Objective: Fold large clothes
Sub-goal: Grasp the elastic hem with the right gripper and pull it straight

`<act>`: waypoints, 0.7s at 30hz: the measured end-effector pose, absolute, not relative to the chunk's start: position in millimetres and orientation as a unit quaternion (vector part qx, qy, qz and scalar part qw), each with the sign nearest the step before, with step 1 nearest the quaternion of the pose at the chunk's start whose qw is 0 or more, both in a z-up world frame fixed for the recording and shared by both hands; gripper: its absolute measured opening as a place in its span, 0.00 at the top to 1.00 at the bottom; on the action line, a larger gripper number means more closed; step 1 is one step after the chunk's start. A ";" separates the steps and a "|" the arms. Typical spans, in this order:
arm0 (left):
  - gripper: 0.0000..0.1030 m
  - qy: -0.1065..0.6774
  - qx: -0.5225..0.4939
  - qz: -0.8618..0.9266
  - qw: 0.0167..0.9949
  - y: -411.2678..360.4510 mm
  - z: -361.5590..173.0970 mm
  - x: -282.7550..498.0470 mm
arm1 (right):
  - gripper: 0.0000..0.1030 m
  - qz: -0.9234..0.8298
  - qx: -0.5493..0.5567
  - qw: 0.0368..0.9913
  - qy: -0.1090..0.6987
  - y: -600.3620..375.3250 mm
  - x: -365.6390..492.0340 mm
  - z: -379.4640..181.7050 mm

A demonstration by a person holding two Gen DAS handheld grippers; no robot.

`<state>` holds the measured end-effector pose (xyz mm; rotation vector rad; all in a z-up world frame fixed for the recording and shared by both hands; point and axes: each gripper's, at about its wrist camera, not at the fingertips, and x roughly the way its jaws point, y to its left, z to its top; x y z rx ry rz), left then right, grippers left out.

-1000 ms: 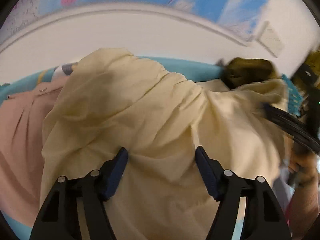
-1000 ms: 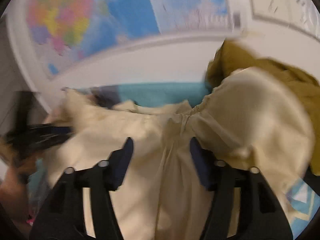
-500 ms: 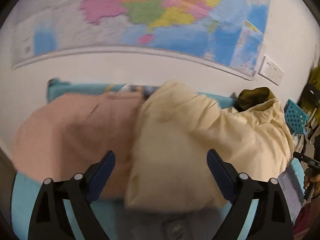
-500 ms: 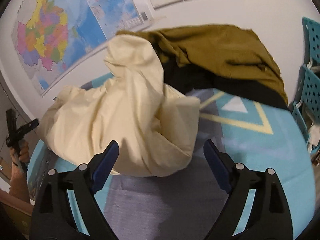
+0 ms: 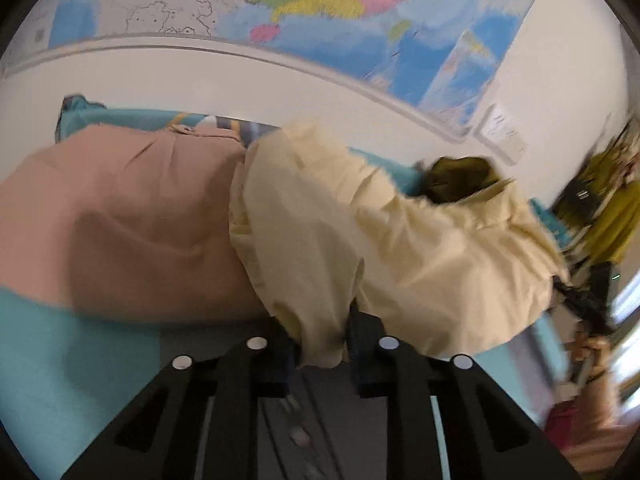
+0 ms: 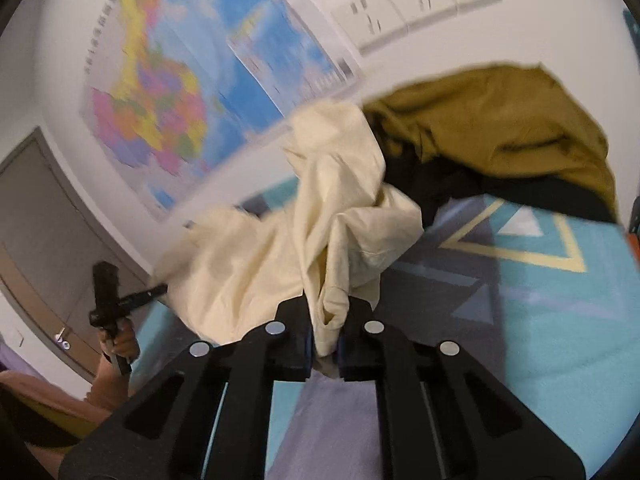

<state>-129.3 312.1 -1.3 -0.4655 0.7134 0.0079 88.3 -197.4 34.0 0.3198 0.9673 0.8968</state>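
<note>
A large cream garment [image 5: 384, 248] lies bunched on the teal patterned mat [image 5: 60, 360]. My left gripper [image 5: 322, 340] is shut on its near left edge. In the right wrist view the same cream garment [image 6: 280, 256] stretches from left to centre, and my right gripper [image 6: 326, 332] is shut on a fold of its right end, holding it up off the mat [image 6: 540, 320]. The left gripper [image 6: 108, 300] shows far left in that view, in the person's hand.
A pink garment [image 5: 120, 220] lies left of the cream one. An olive garment [image 6: 500, 132] over dark cloth is heaped at the back right, also visible in the left view [image 5: 460, 178]. The wall with a map [image 5: 320, 0] and sockets [image 6: 412, 4] runs behind.
Both grippers were open half a second ago, pulled back from the cloth. Now each has closed on an end of the cream garment, which is pulled longer between them.
</note>
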 end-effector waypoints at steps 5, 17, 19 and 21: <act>0.82 0.386 -0.253 -0.036 0.886 293.5 -28.0 -168.8 | 0.92 0.380 0.174 0.778 0.470 -259.4 67.4 28.1; 0.35 0.361 -0.131 0.057 0.921 282.9 9.4 -171.6 | 0.39 0.278 0.106 0.833 0.467 -271.7 77.3 36.3; 0.32 0.352 -0.109 0.063 0.927 280.0 21.7 -160.6 | 0.39 0.302 0.097 0.830 0.459 -254.0 83.3 44.5; 0.30 0.359 -0.075 0.063 0.928 271.6 26.5 -144.1 | 0.39 0.314 0.069 0.829 0.458 -233.4 88.2 45.0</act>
